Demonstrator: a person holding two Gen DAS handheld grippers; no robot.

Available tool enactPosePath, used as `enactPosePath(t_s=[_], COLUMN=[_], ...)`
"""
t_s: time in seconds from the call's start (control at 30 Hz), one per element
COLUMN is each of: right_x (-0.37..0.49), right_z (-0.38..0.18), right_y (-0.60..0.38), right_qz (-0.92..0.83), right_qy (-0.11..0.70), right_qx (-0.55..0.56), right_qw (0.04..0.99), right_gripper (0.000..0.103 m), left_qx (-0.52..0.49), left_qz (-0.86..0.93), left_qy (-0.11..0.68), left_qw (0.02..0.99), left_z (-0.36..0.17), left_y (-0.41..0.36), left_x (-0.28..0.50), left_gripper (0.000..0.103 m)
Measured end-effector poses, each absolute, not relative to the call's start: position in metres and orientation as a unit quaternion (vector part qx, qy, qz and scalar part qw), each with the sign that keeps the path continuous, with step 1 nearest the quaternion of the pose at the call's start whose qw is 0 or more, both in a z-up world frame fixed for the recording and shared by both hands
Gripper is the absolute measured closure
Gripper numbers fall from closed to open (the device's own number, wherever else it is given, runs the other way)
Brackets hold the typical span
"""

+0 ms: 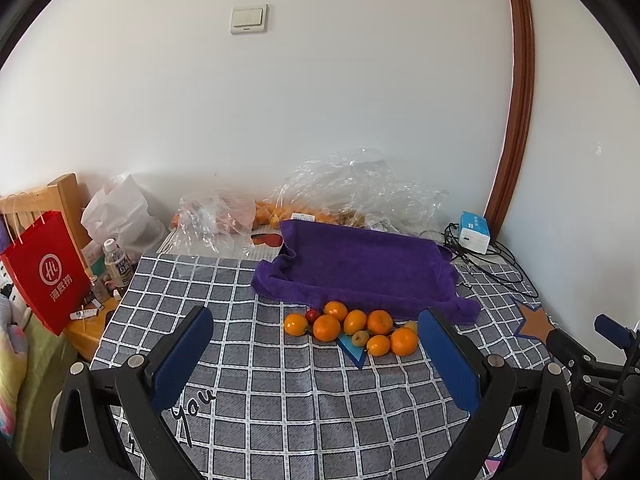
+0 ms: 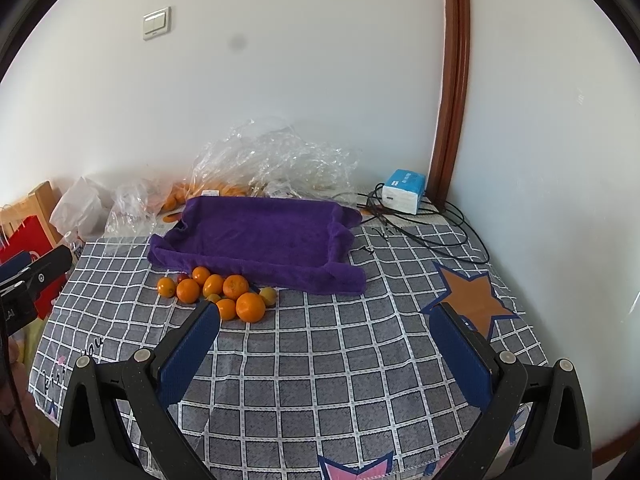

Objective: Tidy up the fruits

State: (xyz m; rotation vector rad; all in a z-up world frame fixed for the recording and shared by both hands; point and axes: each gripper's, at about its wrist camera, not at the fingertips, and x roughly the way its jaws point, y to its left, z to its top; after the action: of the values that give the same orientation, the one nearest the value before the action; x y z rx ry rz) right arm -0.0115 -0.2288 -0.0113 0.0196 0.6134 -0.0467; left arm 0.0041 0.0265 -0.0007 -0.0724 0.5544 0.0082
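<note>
Left wrist view: left gripper (image 1: 316,352) hung wide apart and empty over the counter (image 1: 280,400), oranges (image 1: 352,328) bunched touching just near of the purple towel tray (image 1: 360,268). Grabbing one could've nudged neighbours rolling.

Right wrist view: right gripper (image 2: 326,344) also spread apart, empty, fruit pile far-left; a reach across risked bumping the other gripper.

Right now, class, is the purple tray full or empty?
Empty: the purple tray shows only bare cloth inside; the fruits lie outside on the tablecloth.
</note>
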Motion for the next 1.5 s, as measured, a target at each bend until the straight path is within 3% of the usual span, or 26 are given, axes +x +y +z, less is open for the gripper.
enactPosePath(t_s=[0.33,0.5,0.63,0.73,0.93,1.1,1.23,1.5], right_x=[0.030,0.070,0.105,0.116,0.143,0.166,0.168,0.150], right_z=[-0.058,-0.098,-0.128,-0.138,-0.157,-0.176,-0.177,-0.160], right_y=[-0.224,-0.220,-0.216,-0.210,-0.187,-0.180,-0.177,-0.193], right_qz=[-0.014,0.018,0.043,0.079,0.141,0.168,0.201,0.184], right_qy=[0.329,0.379,0.412,0.401,0.417,0.444,0.446,0.425], right_qx=[-0.006,0.002,0.024,0.046,0.051,0.051,0.039,0.002], right_qw=[0.944,0.925,0.910,0.912,0.897,0.879,0.871,0.886], right_gripper=[0.001,0.018,0.036,0.037,0.037,0.047,0.061,0.062], left_qx=[-0.018,-0.025,-0.020,-0.031,-0.051,-0.078,-0.096,-0.119], left_qz=[0.019,0.021,0.031,0.046,0.088,0.109,0.125,0.087], left_qy=[0.306,0.337,0.370,0.386,0.413,0.414,0.415,0.414], left_qw=[0.952,0.941,0.928,0.921,0.905,0.900,0.896,0.898], left_z=[-0.040,-0.071,-0.097,-0.113,-0.130,-0.134,-0.139,-0.148], left_y=[0.030,0.041,0.052,0.063,0.078,0.083,0.082,0.071], left_x=[0.043,0.066,0.084,0.093,0.098,0.095,0.096,0.125], left_gripper=[0.000,0.009,0.009,0.019,0.019,0.019,0.019,0.023])
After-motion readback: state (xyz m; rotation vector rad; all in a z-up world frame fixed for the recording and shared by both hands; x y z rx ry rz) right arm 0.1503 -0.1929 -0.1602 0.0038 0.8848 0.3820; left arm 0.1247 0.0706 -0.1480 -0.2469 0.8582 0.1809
